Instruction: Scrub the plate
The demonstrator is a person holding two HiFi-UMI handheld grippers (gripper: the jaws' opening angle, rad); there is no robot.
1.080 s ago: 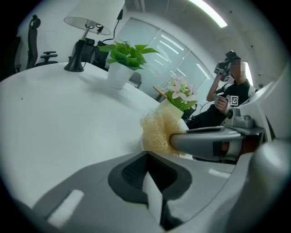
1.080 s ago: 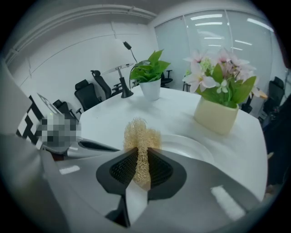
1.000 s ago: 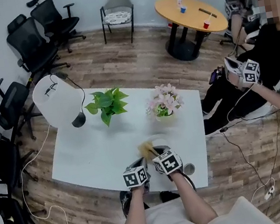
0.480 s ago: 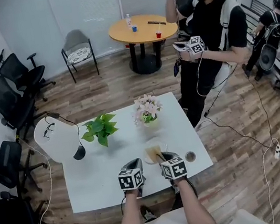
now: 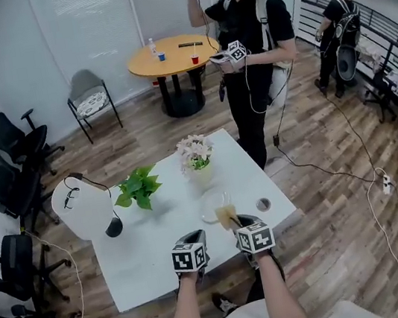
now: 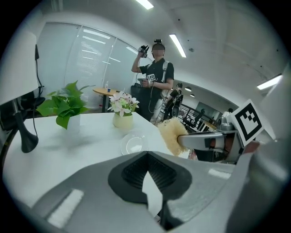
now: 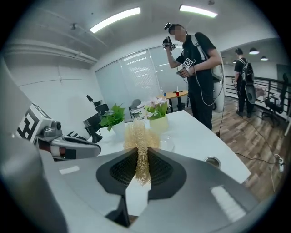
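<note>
Jaws of right gripper [image 7: 142,157] clamped on golden mesh scrubber [image 7: 140,136]. Scrubber long axis runs along jaws, free end fanned forward toward clear plate [image 7: 167,143]. Left gripper [image 6: 146,155] jaws together, nothing between. Plate flat on white table [image 5: 147,254], just ahead of scrubber. Beyond: vase [image 5: 200,177] holding pink flowers; potted green plant [image 5: 138,189].

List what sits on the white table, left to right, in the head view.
In order: black stand, green plant, plate, round table port. The flowers and scrubber are left out: they overlap the plate's span.
</note>
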